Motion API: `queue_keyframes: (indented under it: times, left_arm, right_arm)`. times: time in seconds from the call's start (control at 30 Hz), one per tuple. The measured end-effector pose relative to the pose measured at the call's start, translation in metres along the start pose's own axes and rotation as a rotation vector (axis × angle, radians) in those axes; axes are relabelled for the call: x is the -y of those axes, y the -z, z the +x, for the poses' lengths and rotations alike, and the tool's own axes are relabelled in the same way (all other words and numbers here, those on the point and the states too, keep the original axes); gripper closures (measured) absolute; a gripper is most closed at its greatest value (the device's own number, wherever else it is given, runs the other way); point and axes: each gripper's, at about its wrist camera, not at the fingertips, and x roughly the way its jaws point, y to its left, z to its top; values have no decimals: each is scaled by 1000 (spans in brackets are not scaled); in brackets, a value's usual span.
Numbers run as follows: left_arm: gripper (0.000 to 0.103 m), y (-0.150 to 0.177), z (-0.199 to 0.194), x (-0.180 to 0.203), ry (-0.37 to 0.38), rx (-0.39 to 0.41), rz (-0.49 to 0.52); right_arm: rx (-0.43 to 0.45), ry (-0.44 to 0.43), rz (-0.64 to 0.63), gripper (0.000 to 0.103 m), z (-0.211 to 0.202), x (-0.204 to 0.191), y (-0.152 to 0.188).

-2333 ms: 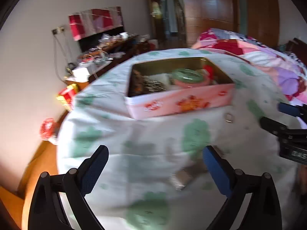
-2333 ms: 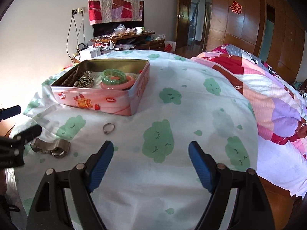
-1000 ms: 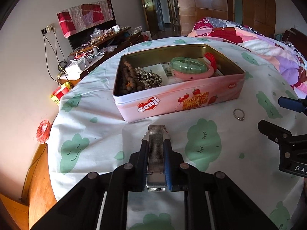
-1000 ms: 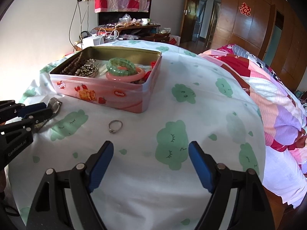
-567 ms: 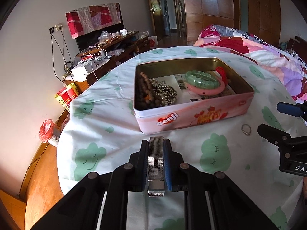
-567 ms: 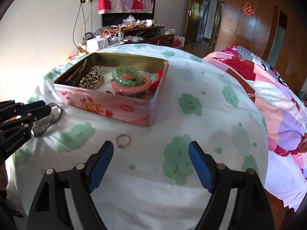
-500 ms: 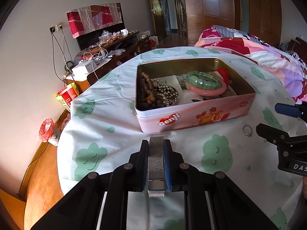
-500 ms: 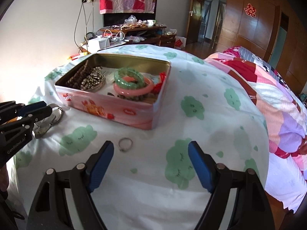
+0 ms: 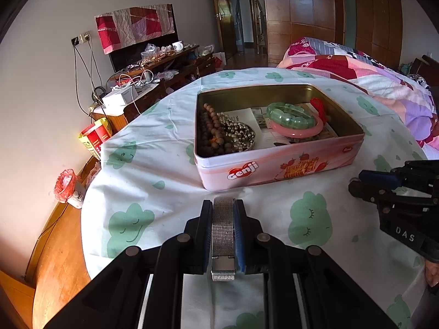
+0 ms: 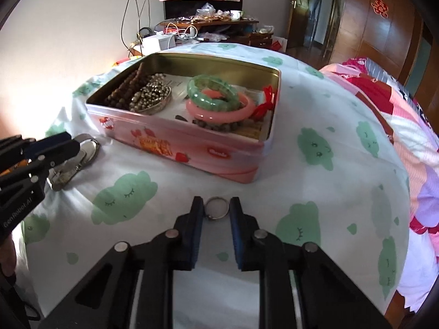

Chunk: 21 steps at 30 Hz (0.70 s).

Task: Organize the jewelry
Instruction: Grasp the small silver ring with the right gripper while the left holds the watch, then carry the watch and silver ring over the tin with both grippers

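— Item one: watch (image 9: 222, 235), mesh metal strap. Location?

— Clamped between the pads of the left hand-held gripper (image 9: 222, 219), strap pinched across its width, lifted just near of the tin (image 9: 274, 170). In the right view the watch case (image 10: 87, 148) hangs past the fingers, low over the cloth-covered surface (image 10: 301, 186).

— Handling?

— Strap likely limp and smooth, case the heavier end, so it may swing or slide. Grip close to the case would steady it.

— Item two: ring (image 10: 216, 208)?

— Thin metal band, flat on the surface, between the pads of the right hand-held gripper (image 10: 216, 211). The pads stand nearly closed beside it; whether they touch it yet, cannot tell.

— Handling?

— Light, rigid, slick, and low to the cloth. Best taken across its outer edge, pads squarely opposite, or it could squirt out.

— Tin contents?

— Brown wooden beads (image 9: 211, 134) and silver beads (image 9: 238, 134) at left; green bangle (image 9: 290, 115) stacked on pink bangle (image 9: 299, 130) at right; red cord at the far right corner. Open floor shows in the middle, apparently room for both items.
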Motion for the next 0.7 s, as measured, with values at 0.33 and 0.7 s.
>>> queue_keyframes:
  times: [0.33,0.7]
  left_arm:
    - [88,-14,-22,3,0,42,16]
    - [88,-50,-43,1,-13,108,39]
  right_arm:
    - [77,-8,-14,82,-29,-2,8]
    - [223,-7,-13,82,-67,3,-23]
